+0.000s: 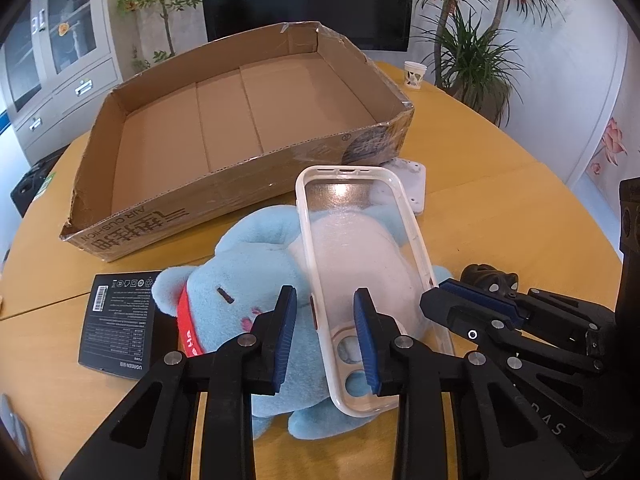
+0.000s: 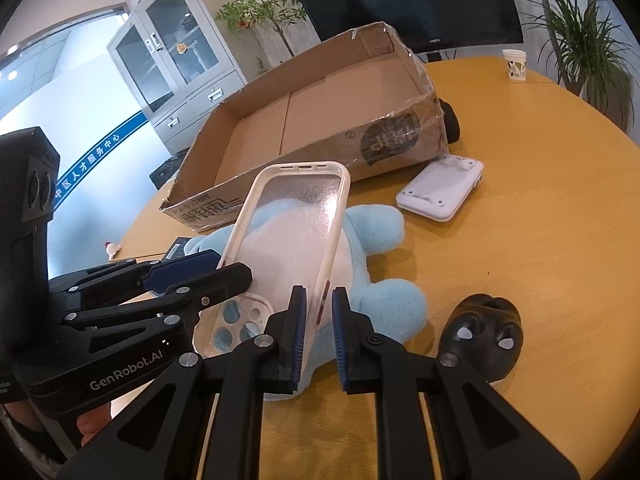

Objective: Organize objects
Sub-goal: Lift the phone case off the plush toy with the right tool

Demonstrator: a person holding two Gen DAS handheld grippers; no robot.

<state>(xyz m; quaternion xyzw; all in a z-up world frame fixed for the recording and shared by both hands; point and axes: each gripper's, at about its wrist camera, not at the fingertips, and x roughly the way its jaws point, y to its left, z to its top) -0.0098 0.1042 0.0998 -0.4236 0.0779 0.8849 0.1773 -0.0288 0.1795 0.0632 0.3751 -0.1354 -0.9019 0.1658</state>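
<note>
Black cardboard of a small flat packet [image 1: 120, 320] at the far left lies on the table [image 1: 520, 216], printed with a barcode, fine text and "UGREEN" along its near edge. Just right of it a blue plush toy [image 1: 240, 292] lies on its back, a red band with white letters at its neck. Behind both stands a shallow cardboard box [image 1: 248, 128], empty inside, its near wall printed "AIR CUSHION" beside large Chinese characters. A clear phone case [image 1: 360, 264] with a white rim rests tilted on the toy's belly. The left claw [image 1: 326, 336], marked "GenRobot.AI" in the right wrist view, stands narrow around the case's left edge by the camera cutout; I cannot tell whether its pads press on it. The right claw [image 2: 319, 334] is nearly closed, pinching the case's right rim. Further right lie a white flat device [image 2: 440, 188], a black rounded thing [image 2: 484, 328] and, far back, a paper cup [image 2: 514, 64].
</note>
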